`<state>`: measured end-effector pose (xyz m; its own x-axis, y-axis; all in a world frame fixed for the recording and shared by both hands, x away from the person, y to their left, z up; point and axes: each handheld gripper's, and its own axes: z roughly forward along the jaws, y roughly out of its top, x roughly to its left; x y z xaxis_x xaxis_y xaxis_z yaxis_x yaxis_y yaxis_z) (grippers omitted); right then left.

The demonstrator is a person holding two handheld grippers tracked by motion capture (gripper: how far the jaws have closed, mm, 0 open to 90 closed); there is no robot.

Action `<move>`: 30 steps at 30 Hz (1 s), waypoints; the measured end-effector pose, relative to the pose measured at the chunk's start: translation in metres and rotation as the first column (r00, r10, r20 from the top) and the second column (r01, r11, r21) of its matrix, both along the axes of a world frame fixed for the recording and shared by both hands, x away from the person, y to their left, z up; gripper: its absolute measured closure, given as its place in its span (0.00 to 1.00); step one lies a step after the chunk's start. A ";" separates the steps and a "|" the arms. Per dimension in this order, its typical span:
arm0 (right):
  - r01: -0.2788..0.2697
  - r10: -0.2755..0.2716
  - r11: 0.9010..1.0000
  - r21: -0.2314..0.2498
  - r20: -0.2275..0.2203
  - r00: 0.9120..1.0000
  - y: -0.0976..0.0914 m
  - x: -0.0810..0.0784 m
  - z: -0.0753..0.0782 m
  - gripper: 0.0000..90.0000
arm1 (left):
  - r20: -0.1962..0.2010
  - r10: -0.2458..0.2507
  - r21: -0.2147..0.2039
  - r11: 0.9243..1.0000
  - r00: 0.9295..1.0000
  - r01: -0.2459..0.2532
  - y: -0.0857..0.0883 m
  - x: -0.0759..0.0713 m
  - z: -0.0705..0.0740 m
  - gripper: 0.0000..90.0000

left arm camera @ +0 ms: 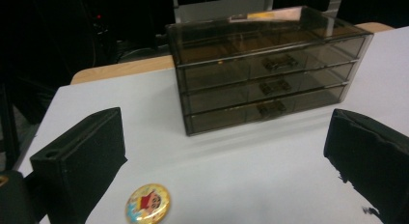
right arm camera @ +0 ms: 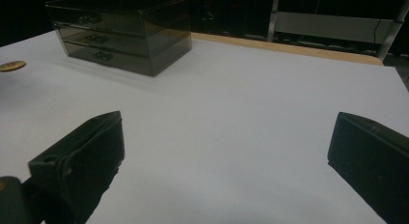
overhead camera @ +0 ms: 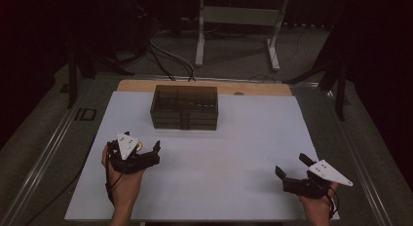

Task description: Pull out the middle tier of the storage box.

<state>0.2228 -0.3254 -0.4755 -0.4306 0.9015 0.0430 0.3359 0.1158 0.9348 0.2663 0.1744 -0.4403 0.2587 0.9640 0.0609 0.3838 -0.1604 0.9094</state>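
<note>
A smoky clear three-drawer box (overhead camera: pixel 184 106) stands at the back middle of the white table top (overhead camera: pixel 224 158), its drawers shut. The left gripper view faces its front (left arm camera: pixel 267 69). A small round gold badge (left arm camera: pixel 148 203) with a red picture lies flat on the table, close to the inner side of my left gripper's left jaw. My left gripper (overhead camera: pixel 134 147) rests open at the front left, over the badge (overhead camera: pixel 140 146) without gripping it. At the front right, my right gripper (overhead camera: pixel 292 165) stands open with nothing between its jaws. The right gripper view has the box (right arm camera: pixel 120 28) and the badge (right arm camera: pixel 12 65) far to the left.
A strip of wooden table edge (overhead camera: pixel 204 85) runs behind the white top. Beyond it are a white stand's legs (overhead camera: pixel 199 50) and cables (overhead camera: pixel 165 55) on the floor. Metal rails (overhead camera: pixel 44 153) flank the table. Bare white surface lies between the two grippers.
</note>
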 end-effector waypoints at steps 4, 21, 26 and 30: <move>0.002 -0.002 1.000 0.001 0.001 1.000 0.000 0.000 0.000 0.00 | 0.001 -0.010 0.004 1.000 1.000 0.010 -0.007 0.004 0.003 0.03; 0.001 -0.001 1.000 0.002 0.001 1.000 -0.001 0.000 0.000 0.00 | -0.007 0.008 0.021 1.000 1.000 -0.008 -0.033 0.021 0.002 0.03; -0.002 0.002 1.000 0.004 0.000 1.000 0.000 0.000 0.000 0.00 | -0.014 0.020 0.024 1.000 1.000 -0.020 -0.039 0.026 0.000 0.03; -0.003 0.003 1.000 0.006 0.000 1.000 0.000 0.000 0.000 0.00 | -0.016 0.027 0.021 0.999 1.000 -0.027 -0.043 0.030 0.000 0.03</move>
